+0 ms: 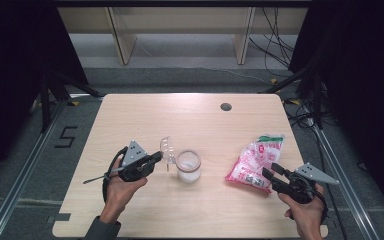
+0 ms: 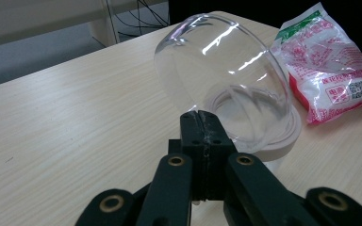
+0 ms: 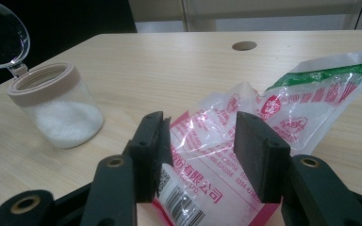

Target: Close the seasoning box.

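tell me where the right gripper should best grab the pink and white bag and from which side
Probably the near bottom edge of the bag, by its barcode, coming in low from the person's side. The bag lies flat and slack on the table, and that crumpled end rises enough for jaws to straddle. The right gripper already has it between its open pads, not yet pressing. The green-striped top lies farther off.
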Motion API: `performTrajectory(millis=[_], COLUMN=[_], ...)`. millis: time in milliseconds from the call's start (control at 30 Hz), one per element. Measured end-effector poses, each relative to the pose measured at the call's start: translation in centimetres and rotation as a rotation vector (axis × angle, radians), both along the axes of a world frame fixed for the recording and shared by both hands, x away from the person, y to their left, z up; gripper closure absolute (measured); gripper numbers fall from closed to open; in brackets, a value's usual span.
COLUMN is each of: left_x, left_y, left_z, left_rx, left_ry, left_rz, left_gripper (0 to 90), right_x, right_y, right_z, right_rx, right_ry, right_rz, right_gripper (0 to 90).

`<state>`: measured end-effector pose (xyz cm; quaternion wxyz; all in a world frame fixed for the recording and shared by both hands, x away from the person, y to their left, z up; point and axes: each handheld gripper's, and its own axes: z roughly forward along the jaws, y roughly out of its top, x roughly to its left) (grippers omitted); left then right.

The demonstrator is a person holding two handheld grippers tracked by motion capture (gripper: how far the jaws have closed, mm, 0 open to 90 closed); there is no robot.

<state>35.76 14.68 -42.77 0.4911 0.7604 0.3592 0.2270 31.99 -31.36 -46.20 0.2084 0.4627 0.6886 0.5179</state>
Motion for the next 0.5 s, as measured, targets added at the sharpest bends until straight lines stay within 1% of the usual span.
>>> performTrajectory(millis=[33,67,133,167,200,233,267,300,333,367,400,433,467,500], left_x=[0.04,0.05,0.07,0.06,0.07,0.08,0.08,0.08,0.07,0.04,0.04,0.06,0.02,0.03], left_y=[-0.01,-0.05,-0.16,-0.19,-0.24,-0.25,-0.27,-0.3,-0.32,-0.34,-0.41,-0.42,-0.44,-0.48], left_z=[0.01,0.02,0.02,0.07,0.08,0.12,0.17,0.19,0.22,0.27,0.25,0.3,0.4,0.44], left_rx=[0.0,-0.004,-0.012,-0.008,-0.011,-0.006,-0.002,-0.003,-0.003,0.002,-0.006,-0.002,0.007,0.005], left_ry=[-0.004,-0.004,-0.003,-0.006,-0.005,-0.009,-0.013,-0.012,-0.012,-0.012,-0.008,-0.012,-0.014,-0.016], left_rz=[-0.004,-0.007,-0.006,-0.009,-0.009,-0.011,-0.014,-0.014,-0.014,-0.01,-0.009,-0.015,-0.014,-0.016], left_gripper=[89.3,89.3,89.3,89.3,89.3,89.3,89.3,89.3,89.3,89.3,89.3,89.3,89.3,89.3], right_x=[-0.28,-0.11,-0.31,-0.32,-0.43,-0.61,-0.57,-0.56,-0.44,-0.53,-0.78,-0.66,-0.73,-0.69], right_y=[0.31,0.14,0.13,0.17,0.18,0.47,0.45,0.53,0.37,0.35,0.49,0.35,0.39,0.34], right_z=[0.04,-0.08,-0.04,-0.08,-0.02,-0.06,-0.11,-0.17,-0.18,-0.14,-0.06,-0.11,-0.13,-0.15], right_rx=[0.037,0.009,-0.006,0.002,-0.007,0.026,0.024,0.027,0.013,0.002,0.013,-0.002,0.002,-0.005], right_ry=[0.022,-0.005,0.005,0.0,0.015,0.018,0.008,-0.002,-0.018,-0.005,0.019,-0.001,0.002,-0.002], right_rz=[-0.015,-0.001,-0.007,-0.002,0.003,-0.01,-0.002,-0.006,0.009,0.012,0.003,0.014,0.009,0.014], right_gripper=[54.1,54.0,53.9,53.9,53.9,53.8,53.8,53.8,53.8,53.8,53.8,53.7,53.7,53.6])
